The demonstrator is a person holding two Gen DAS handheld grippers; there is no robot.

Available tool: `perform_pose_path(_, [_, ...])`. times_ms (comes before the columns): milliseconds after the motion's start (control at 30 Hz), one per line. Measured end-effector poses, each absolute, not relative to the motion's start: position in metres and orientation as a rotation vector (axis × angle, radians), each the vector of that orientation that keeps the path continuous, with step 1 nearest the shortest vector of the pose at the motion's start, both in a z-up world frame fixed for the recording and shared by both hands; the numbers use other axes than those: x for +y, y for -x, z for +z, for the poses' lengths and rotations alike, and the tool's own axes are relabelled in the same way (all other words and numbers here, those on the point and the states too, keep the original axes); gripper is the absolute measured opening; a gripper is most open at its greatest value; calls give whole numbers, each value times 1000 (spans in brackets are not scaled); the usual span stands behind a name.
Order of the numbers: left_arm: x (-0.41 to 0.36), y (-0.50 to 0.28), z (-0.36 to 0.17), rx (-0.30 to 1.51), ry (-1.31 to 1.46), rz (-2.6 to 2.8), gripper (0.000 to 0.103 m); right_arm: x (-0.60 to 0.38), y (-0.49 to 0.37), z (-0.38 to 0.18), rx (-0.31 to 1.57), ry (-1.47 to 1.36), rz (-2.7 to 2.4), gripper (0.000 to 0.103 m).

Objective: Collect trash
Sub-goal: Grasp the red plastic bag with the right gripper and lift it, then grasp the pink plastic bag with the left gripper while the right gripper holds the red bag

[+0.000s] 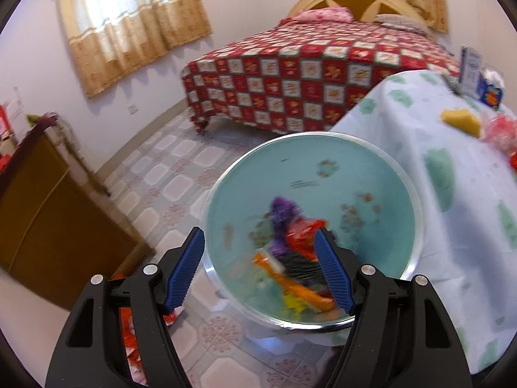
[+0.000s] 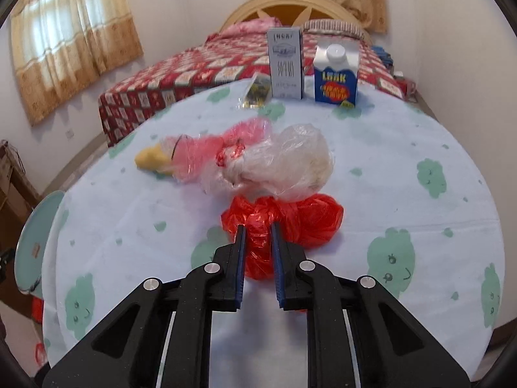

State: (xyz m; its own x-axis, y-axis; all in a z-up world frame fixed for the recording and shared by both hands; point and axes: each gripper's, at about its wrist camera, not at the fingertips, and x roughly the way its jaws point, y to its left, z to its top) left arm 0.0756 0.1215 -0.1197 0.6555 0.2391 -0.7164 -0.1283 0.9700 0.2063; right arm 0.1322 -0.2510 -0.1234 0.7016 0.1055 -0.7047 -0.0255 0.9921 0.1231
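A round teal bin (image 1: 362, 161) stands beside the table with several colourful wrappers (image 1: 284, 226) in it. My left gripper (image 1: 258, 232) is open and straddles the bin's near rim, one finger outside and one over the trash. On the table (image 2: 129, 210) lies a crumpled red plastic bag (image 2: 303, 223). My right gripper (image 2: 257, 231) is shut on its near end. Behind it lie a clear plastic bag (image 2: 290, 161), a pink bag (image 2: 210, 148) and a yellow lump (image 2: 150, 158). The bin's rim (image 2: 32, 236) shows at the table's left edge.
A grey carton (image 2: 286, 64), a blue carton (image 2: 336, 77) and a small dark packet (image 2: 257, 92) stand at the table's far side. A bed (image 1: 307, 74) lies beyond, a wooden cabinet (image 1: 48, 210) to the left, tiled floor (image 1: 168, 177) between. Red scraps (image 1: 129, 339) lie on the floor.
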Motion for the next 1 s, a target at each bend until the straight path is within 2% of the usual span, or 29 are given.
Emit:
perform_pose_path(100, [95,-86,-104,806,-140,132,69,-256,-126,-122,784,-105,92,10])
perform_pose_path(500, [-83,-142,-65,754,-175,-204,69,-323,-84,-102,655,-140,-100,10])
perform_pose_path(733, [-157,-164,-75,784,-189,-307,69,-350,-84,-108,624,-162,-121,11])
perform_pose_path(1000, [-200,-174,-88,798,-236,-366,70,-368,-83,-108,621,-185,-120,11])
